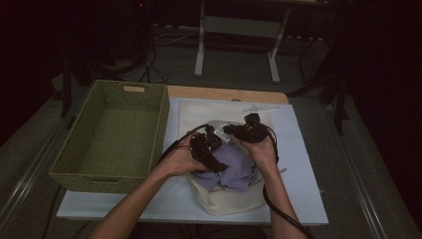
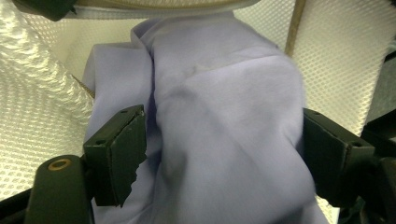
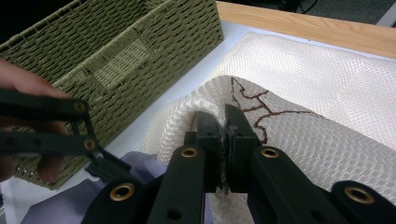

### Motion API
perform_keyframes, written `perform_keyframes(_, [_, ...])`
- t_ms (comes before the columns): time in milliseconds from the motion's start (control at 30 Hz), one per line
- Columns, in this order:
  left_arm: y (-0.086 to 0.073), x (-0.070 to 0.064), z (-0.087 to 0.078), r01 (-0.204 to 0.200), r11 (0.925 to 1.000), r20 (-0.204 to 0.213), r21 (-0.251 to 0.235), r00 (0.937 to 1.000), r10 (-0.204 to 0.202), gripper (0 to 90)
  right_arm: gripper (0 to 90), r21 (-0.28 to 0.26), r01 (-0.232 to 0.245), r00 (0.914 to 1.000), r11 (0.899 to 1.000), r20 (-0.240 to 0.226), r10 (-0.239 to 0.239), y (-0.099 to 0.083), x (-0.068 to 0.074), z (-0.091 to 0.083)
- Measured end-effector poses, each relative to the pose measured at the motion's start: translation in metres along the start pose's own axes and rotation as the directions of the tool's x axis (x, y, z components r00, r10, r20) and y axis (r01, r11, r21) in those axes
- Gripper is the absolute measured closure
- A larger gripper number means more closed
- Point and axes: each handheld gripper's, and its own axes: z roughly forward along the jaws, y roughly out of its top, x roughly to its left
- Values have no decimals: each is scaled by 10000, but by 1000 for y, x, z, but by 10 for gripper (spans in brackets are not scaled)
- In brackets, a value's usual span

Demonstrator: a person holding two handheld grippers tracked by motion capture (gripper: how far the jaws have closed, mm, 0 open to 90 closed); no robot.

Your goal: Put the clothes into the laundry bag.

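A lavender cloth [image 1: 231,172] lies bunched in the mouth of a cream mesh bag [image 1: 224,201] on the table. In the left gripper view the cloth [image 2: 224,102] bulges between my left gripper's [image 2: 224,156] wide-apart jaws, with the mesh bag [image 2: 42,140] around it. In the high view my left gripper [image 1: 215,162] is over the cloth. My right gripper [image 3: 223,128] is shut on the rolled rim of the mesh bag [image 3: 303,84], lifting it. In the high view the right gripper [image 1: 230,130] is at the bag's far edge. A corner of the cloth [image 3: 70,205] shows below the rim.
A green woven basket [image 1: 107,177] stands empty at the left of the white table top [image 1: 298,149], close beside the bag; its wall [image 3: 140,51] shows in the right gripper view. A wooden strip [image 3: 303,23] runs along the far edge. Table legs stand behind.
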Motion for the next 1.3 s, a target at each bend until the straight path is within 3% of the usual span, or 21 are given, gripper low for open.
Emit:
perform_keyframes(333, [-7, -6, -17, -174, 9991, 403, -385, 9990, 189, 472, 867, 22, -7, 10000, 10000, 8, 7, 0, -1, -1])
perform_keyframes(733, [-18, -10, -39, -229, 9964, 276, -812, 9993, 253, 456, 867, 28, 7, 10000, 10000, 31, -7, -1, -2, -2])
perform_keyframes(833, [-22, -14, -40, -251, 9963, 363, -819, 9989, 282, 530, 867, 17, 11, 10000, 10000, 33, -11, -1, -1, -2])
perform_keyframes(900, [-24, -15, -39, -267, 9968, 379, -758, 9988, 296, 627, 866, 14, 7, 10000, 10000, 25, -7, -1, -1, -2])
perform_keyframes(933, [-27, -18, -38, -349, 9978, 377, -567, 9986, 371, 627, 867, 24, 14, 10000, 10000, 24, -14, -1, -1, -2])
perform_keyframes(967, [-28, -19, -37, -378, 9982, 345, -463, 9986, 394, 712, 867, 8, -4, 10000, 10000, 28, 4, -1, -1, -3])
perform_keyframes(1100, [-35, -21, -28, -430, 9991, 142, 53, 9990, 429, 881, 867, -2, 3, 10000, 10000, 16, -3, -1, -1, -3])
perform_keyframes(1300, [-40, -26, -6, -492, 9959, -15, 755, 9988, 494, 899, 867, -56, 20, 10000, 10000, -2, -20, 0, 0, -3])
